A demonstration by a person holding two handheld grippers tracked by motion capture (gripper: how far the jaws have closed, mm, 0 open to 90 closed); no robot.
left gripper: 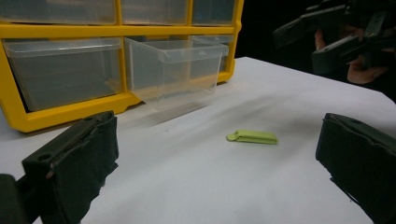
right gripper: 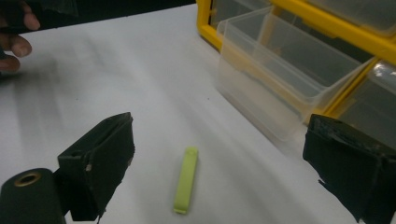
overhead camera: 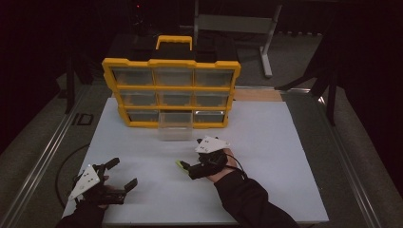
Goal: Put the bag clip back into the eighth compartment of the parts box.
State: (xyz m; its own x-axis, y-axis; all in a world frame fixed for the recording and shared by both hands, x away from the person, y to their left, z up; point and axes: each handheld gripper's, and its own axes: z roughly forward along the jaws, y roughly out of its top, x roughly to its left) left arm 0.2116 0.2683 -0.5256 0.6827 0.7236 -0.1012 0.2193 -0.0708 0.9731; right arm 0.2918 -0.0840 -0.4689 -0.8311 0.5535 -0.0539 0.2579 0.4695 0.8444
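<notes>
Currently both tongs gape empty: right tongs [right gripper: 219, 172] straddle a green clip [right gripper: 186, 186] lying on the worktop [overhead camera: 266, 137]; left tongs [overhead camera: 121, 175] rest well apart, near the edge.

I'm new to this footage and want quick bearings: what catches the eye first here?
The yellow organizer of clear drawers stands at the far side of the white table, its bottom middle drawer pulled out. A small green clip lies flat on the table in front of the open right gripper. The left gripper, also open, is near the table's near left corner.
</notes>
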